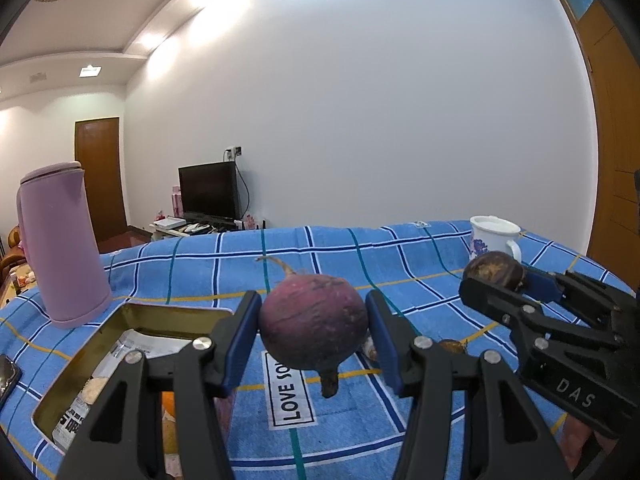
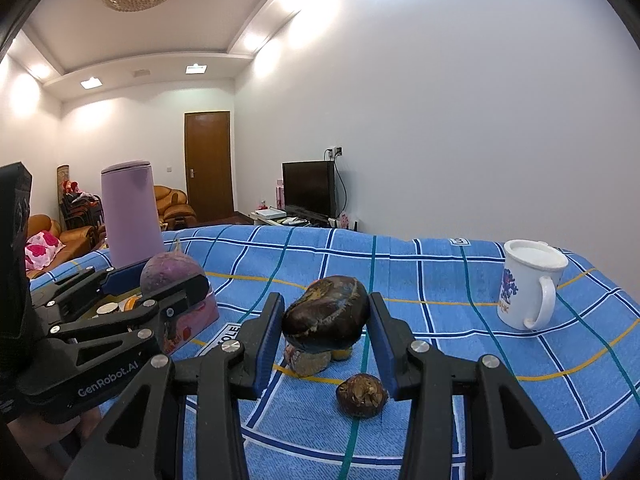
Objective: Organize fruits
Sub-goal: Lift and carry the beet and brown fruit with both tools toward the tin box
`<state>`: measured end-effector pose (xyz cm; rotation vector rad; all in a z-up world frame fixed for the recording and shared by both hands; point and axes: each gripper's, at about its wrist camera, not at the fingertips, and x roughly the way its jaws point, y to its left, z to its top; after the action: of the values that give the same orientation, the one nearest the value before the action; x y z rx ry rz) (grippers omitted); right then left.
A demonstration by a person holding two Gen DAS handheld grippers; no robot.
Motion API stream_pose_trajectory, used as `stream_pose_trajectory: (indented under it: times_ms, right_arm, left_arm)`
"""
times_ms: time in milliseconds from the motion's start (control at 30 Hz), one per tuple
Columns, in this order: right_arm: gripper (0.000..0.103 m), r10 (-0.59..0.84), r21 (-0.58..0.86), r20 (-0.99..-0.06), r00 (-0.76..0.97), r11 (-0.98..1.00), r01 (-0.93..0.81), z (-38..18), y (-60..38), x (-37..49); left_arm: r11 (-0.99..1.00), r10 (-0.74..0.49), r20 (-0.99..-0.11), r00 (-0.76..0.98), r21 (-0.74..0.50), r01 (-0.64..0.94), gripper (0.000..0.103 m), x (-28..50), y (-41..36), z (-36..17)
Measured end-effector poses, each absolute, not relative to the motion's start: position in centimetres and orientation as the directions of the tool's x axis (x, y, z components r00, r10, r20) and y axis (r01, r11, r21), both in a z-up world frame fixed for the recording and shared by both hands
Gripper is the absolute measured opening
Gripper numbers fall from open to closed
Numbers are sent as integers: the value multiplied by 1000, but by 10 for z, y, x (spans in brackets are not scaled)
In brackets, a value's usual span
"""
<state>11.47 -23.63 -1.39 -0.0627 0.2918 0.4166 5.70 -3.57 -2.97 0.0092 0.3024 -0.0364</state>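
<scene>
My left gripper [image 1: 313, 300] is shut on a round purple-red fruit [image 1: 314, 324] with a stub and a thin root, held above the blue checked cloth [image 1: 352, 408]. It also shows in the right wrist view as the left gripper [image 2: 168, 280] with the purple fruit [image 2: 170, 270]. My right gripper [image 2: 326, 304] is shut on a dark brown glossy fruit [image 2: 326, 316], and appears at the right as the right gripper [image 1: 504, 280] with the dark fruit [image 1: 494, 270]. A small brown fruit [image 2: 362, 400] and a beige one [image 2: 310, 360] lie on the cloth below.
An open gold tin [image 1: 172, 312], pink outside [image 2: 200, 316], sits at the left with packets and an orange piece [image 1: 168, 404] inside. Behind it stands a lilac jug [image 1: 60, 248]. A white mug [image 2: 528, 284] stands at the right. A phone [image 1: 6, 376] lies at the left edge.
</scene>
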Motion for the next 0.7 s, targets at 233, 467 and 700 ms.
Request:
stream_pose_trajectory:
  times_ms: [233, 467, 700]
  right_arm:
    - [44, 389, -6, -293, 873, 913, -409, -14, -236, 115]
    - [44, 391, -10, -293, 873, 911, -412, -14, -233, 114]
    - [44, 400, -12, -298, 867, 906, -423, -14, -228, 110]
  left_arm:
    - [999, -40, -313, 949, 0, 42, 55, 56, -35, -31]
    - [999, -46, -320, 946, -4, 47, 55, 56, -34, -30]
    - [999, -45, -329, 943, -8, 45, 55, 56, -33, -30]
